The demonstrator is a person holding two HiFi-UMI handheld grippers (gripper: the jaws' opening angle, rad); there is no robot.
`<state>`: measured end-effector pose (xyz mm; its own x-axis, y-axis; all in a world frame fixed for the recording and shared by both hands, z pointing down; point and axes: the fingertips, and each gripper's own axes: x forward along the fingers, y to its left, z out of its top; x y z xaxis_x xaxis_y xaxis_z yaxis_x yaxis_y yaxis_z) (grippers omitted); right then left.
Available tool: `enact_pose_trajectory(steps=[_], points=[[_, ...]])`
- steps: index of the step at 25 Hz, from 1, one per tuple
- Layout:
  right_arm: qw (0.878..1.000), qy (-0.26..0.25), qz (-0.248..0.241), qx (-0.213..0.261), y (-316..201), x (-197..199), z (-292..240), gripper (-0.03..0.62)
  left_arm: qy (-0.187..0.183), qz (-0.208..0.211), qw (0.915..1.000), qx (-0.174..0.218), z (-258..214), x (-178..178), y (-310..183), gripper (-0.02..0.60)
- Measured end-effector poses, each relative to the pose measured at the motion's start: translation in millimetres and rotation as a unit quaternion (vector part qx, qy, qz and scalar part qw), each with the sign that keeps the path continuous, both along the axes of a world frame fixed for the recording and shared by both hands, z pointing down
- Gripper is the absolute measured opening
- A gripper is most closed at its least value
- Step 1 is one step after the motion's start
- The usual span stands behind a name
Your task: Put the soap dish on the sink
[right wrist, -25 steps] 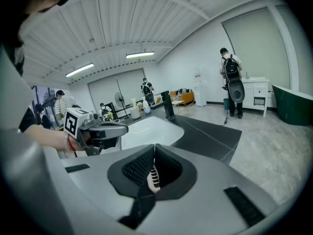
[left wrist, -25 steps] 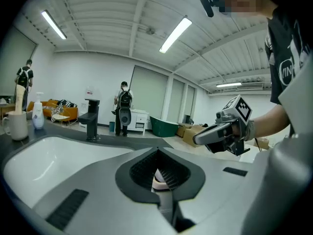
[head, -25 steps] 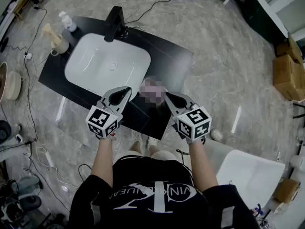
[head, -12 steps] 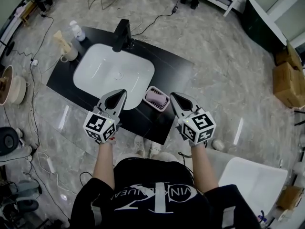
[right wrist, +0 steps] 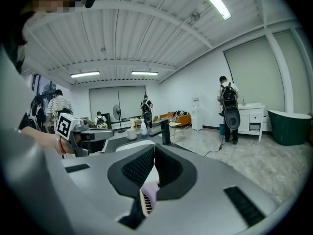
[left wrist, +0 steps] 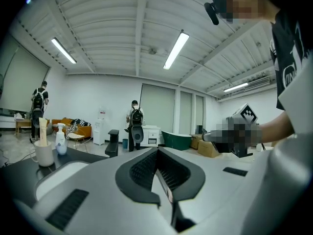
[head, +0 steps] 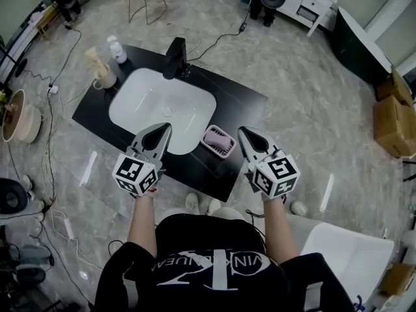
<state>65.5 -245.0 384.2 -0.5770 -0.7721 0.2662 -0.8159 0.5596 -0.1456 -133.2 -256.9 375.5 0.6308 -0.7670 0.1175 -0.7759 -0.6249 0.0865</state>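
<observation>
Soap dish [head: 218, 141], just one, sits beside one sink basin [head: 162, 109].

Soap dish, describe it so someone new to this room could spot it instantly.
Find the black counter with the white sink. Just off the sink's near right corner sits the soap dish. It alone is pink and slatted; the faucet is black.

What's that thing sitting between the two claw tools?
In the head view, a pink soap dish lies between the left gripper and right gripper, on the black counter beside the white basin.
</observation>
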Motion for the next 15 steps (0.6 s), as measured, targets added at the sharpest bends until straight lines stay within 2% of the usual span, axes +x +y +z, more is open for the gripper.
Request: enact_pose_trajectory(steps=[8, 15], points=[[1.000, -0.012, 0.006, 0.029, 0, 0, -20, 0.026, 0.008, -0.025, 0.9994, 0.022, -21, -19, 1, 0.014], [0.999, -0.017, 0.008, 0.040, 5, 3, -25, 0.026, 0.012, -0.034, 0.9991, 0.025, -22, -23, 3, 0.014]])
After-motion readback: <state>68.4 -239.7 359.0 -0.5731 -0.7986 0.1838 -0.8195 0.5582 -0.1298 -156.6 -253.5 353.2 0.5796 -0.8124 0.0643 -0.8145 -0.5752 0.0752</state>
